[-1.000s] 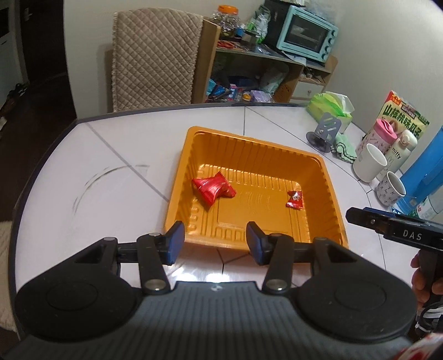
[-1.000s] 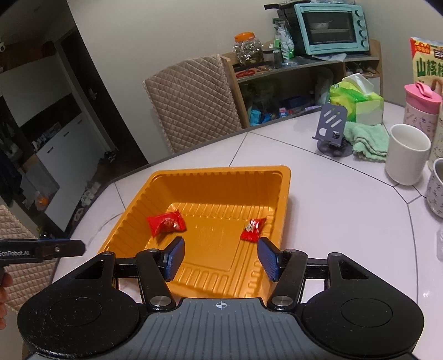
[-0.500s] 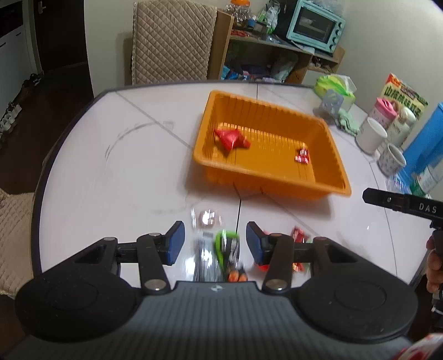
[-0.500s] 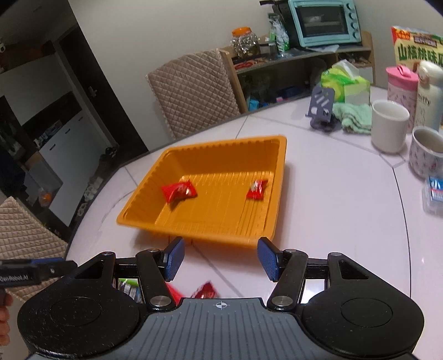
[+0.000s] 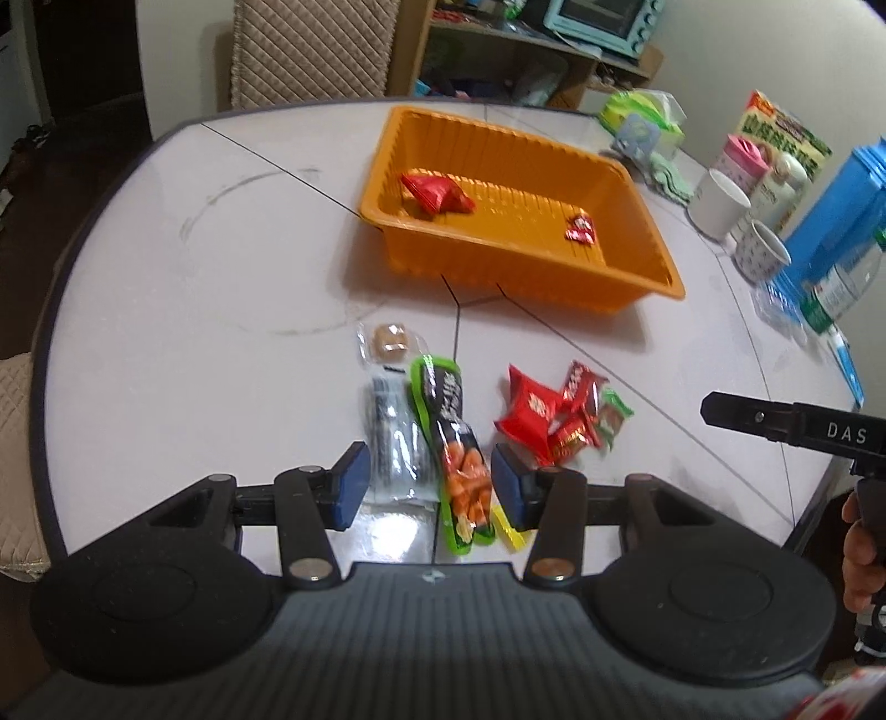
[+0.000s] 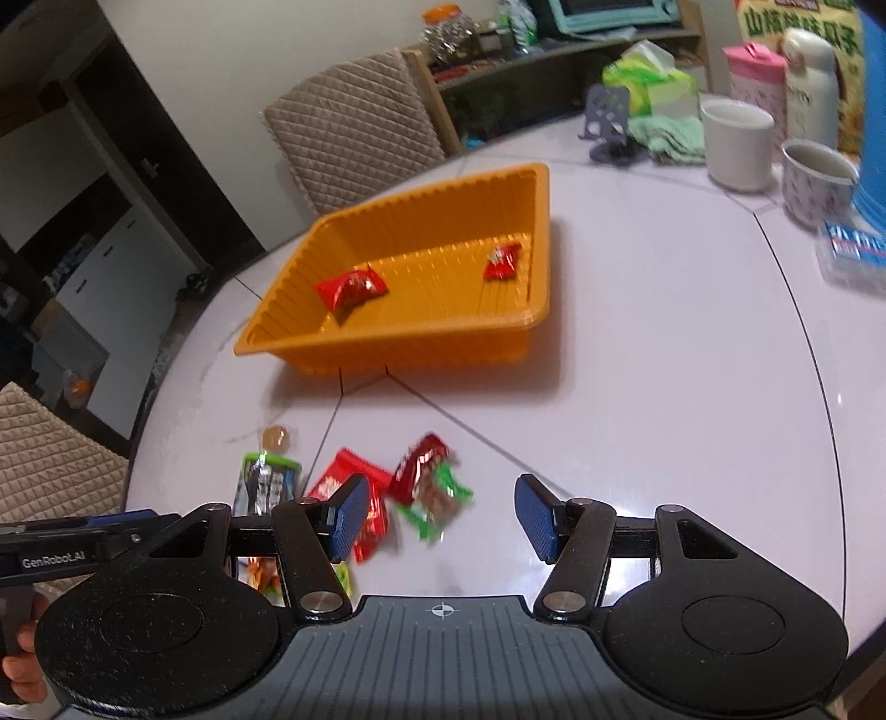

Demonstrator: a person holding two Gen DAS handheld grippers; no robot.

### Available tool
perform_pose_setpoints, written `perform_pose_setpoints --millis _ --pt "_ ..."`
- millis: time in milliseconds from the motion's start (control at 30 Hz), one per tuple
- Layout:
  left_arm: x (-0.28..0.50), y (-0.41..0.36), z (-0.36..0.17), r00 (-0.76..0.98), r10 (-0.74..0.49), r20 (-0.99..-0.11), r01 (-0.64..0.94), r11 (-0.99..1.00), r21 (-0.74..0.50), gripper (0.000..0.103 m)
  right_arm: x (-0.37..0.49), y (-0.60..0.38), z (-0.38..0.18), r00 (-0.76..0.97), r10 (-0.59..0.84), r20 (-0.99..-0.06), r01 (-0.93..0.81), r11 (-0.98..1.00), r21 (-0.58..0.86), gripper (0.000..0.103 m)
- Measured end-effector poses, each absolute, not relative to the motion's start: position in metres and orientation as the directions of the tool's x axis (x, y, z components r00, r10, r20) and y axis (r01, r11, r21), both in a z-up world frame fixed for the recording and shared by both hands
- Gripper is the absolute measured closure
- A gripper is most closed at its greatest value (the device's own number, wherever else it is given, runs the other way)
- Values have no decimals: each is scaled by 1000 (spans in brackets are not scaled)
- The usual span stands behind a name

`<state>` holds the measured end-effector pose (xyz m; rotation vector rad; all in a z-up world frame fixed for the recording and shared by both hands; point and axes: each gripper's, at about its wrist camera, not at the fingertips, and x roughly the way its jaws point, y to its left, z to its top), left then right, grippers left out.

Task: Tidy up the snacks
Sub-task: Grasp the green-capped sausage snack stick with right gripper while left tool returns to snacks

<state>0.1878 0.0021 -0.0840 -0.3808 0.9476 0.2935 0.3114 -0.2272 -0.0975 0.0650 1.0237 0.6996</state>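
An orange tray [image 5: 531, 277] [image 6: 387, 354] on the white table holds a red snack packet [image 5: 437, 193] [image 6: 351, 288] and a small red candy [image 5: 580, 228] [image 6: 503, 261]. Loose snacks lie in front of it: a long green-edged packet [image 5: 454, 443], a clear packet [image 5: 390, 437], a round biscuit [image 5: 390, 339] [image 6: 276, 437], and a heap of red and green packets [image 5: 559, 421] [image 6: 421, 487]. My left gripper [image 5: 429, 487] hangs open above the green-edged and clear packets. Just right of the heap, my right gripper [image 6: 440, 518] is open too, holding nothing.
At the table's right side stand white mugs [image 6: 736, 144], a pink bottle [image 6: 756, 77], a blue box [image 5: 830, 221], a green tissue pack [image 6: 648, 83] and a phone stand [image 6: 606, 124]. A quilted chair [image 6: 354, 122] and a shelf with a teal oven [image 5: 603, 22] are behind.
Both grippers have pulled back from over the tray toward the table's near edge and dropped lower. The loose snacks in front of the tray have come into view.
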Motion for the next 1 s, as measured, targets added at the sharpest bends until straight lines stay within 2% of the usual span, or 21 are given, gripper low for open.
perform_pose_setpoints --millis 333,667,700,800,1000 --pt "190 8 -96 533 52 -845 -373 910 -179 59 293 -218 -109 296 556 -777 -481 789 382 45" --pt "175 35 -98 523 62 -850 -411 892 -189 59 274 -161 -126 177 630 -756 -577 689 439 45" --pt "173 38 -98 522 64 -851 -417 889 -189 59 272 -155 -128 169 633 -756 -587 680 439 46" --pt "170 45 -100 519 63 -852 -425 884 -194 59 271 -138 -135 135 646 -752 -612 651 450 57" --pt "167 56 -103 514 53 -856 -429 880 -203 59 272 -115 -150 110 655 -748 -615 636 466 59"
